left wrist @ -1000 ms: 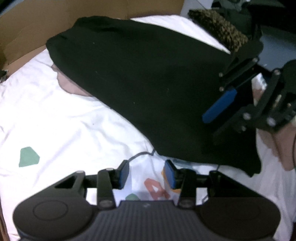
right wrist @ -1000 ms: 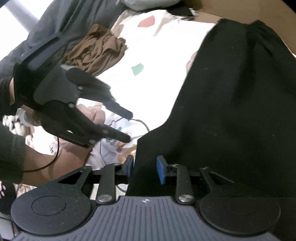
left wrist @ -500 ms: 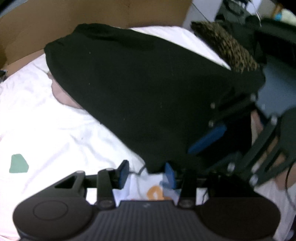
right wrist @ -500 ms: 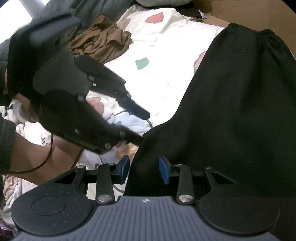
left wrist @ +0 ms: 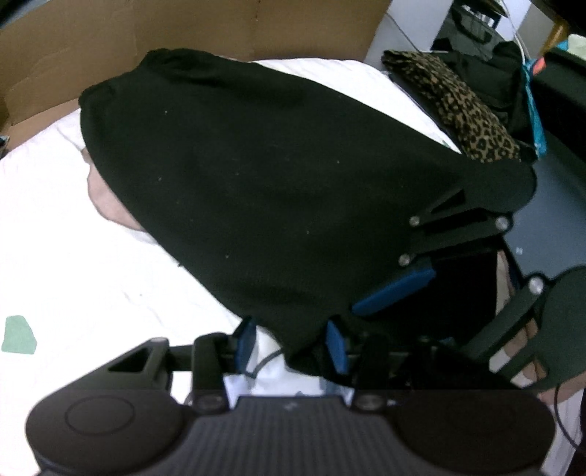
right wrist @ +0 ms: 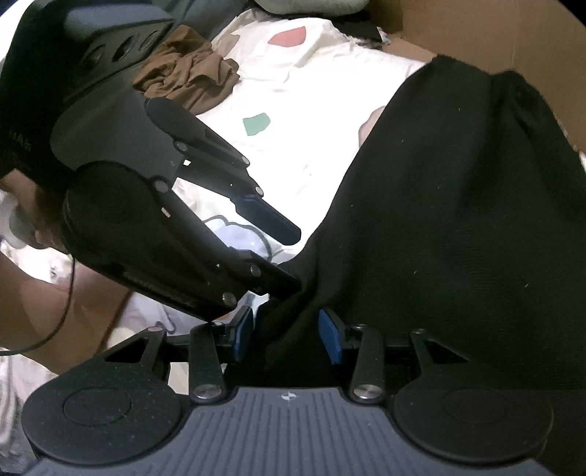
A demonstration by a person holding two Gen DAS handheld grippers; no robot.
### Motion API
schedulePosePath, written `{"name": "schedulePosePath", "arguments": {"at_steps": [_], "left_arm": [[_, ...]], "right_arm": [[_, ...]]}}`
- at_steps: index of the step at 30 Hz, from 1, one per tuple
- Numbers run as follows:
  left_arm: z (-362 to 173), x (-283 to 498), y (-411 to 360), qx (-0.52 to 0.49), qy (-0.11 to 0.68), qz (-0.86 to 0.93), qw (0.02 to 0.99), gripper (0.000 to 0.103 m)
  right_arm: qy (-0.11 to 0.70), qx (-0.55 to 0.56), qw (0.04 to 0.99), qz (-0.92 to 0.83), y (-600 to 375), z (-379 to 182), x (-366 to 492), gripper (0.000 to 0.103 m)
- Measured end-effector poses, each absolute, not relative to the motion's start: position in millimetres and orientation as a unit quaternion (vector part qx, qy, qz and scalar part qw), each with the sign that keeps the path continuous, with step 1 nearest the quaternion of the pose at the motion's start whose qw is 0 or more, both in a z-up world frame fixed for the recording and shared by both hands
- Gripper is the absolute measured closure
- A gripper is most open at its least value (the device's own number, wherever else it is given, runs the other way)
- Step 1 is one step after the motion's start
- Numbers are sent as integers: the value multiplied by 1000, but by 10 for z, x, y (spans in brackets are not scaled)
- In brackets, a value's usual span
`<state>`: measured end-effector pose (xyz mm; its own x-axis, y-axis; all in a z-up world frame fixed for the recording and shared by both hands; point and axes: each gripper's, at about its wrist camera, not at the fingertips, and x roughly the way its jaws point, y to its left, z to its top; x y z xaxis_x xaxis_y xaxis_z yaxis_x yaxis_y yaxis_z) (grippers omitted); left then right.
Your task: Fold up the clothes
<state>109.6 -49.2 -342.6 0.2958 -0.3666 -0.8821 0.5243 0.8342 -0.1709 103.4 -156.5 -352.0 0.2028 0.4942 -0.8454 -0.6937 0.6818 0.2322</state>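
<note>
- The black garment (left wrist: 278, 190) lies spread on the white printed sheet (left wrist: 73, 263), its gathered waistband at the far end by the cardboard (left wrist: 183, 25) and its near corner between the two grippers.
- It looks soft, light and limp, so it will likely sag and slide wherever it is unsupported; the near hem corners seem the best places to hold.
- The left gripper (left wrist: 291, 346) stands part open, with the corner lying between its pads, not pinched.
- The right gripper (right wrist: 287, 335) has just been opening; cloth sits loose between its pads.
- A leopard-print cloth (left wrist: 461, 110) lies far right.
</note>
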Motion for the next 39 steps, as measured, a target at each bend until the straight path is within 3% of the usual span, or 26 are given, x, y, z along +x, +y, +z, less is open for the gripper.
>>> {"name": "schedulePosePath", "arguments": {"at_steps": [1, 2, 4, 8, 20, 24, 30, 35, 39], "left_arm": [[-3428, 1094, -492, 75, 524, -278, 801, 59], [-3430, 1092, -492, 76, 524, -278, 801, 59], [-3433, 1085, -487, 51, 528, -240, 813, 59], [-3446, 1028, -411, 46, 535, -234, 811, 57], [-3664, 1047, -302, -24, 552, -237, 799, 58], [-3638, 1074, -179, -79, 548, -234, 799, 74], [-3585, 1137, -59, -125, 544, -230, 797, 80], [-3518, 1122, -7, -152, 536, -225, 799, 90], [-3465, 1072, 202, -173, 532, -220, 799, 96]], "right_arm": [[500, -102, 768, 387, -1557, -3533, 1035, 61], [500, -105, 767, 388, -1550, -3545, 1035, 79], [503, -109, 764, 389, -1556, -3584, 1041, 94], [507, -104, 761, 391, -1611, -3594, 1055, 100], [519, -34, 761, 386, -1940, -3536, 1165, 101], [532, 0, 753, 388, -1977, -3584, 1243, 100], [545, 46, 739, 394, -2079, -3621, 1243, 96], [547, 90, 733, 395, -2351, -3562, 1258, 68], [551, 121, 741, 364, -2709, -3539, 1298, 67]]}}
